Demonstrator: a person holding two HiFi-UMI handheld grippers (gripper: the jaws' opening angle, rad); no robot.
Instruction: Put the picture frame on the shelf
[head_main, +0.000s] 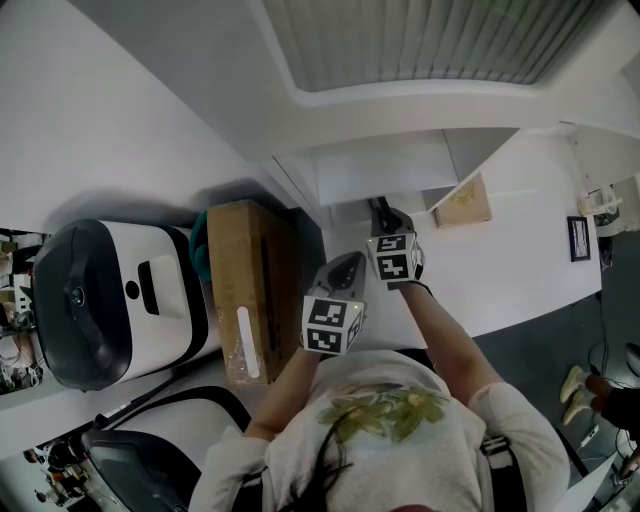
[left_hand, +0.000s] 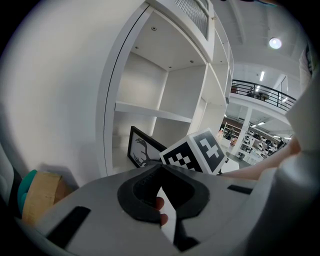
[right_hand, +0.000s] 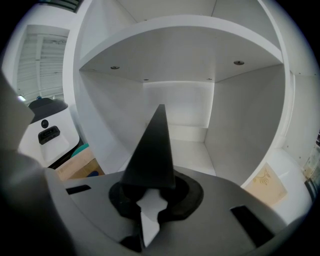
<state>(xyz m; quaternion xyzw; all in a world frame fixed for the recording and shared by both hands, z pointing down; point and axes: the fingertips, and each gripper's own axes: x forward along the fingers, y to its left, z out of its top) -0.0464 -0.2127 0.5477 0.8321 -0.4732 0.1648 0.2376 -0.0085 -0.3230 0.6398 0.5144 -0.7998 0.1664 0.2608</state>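
The left gripper (left_hand: 161, 169) hangs back from the shelf (left_hand: 150, 111), jaws together and empty. Ahead of it, the right gripper (right_hand: 149, 186) is clamped on the picture frame (right_hand: 152, 150), arm stretched to the shelf's lower opening. The frame seems just inside, not yet resting on the board; setting it down and letting go are left.

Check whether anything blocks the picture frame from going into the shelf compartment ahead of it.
Nothing visible does. The right gripper holds the picture frame edge-on, facing the shelf compartment, whose floor lies bare to the back wall. The cardboard box sits outside it, to the left.
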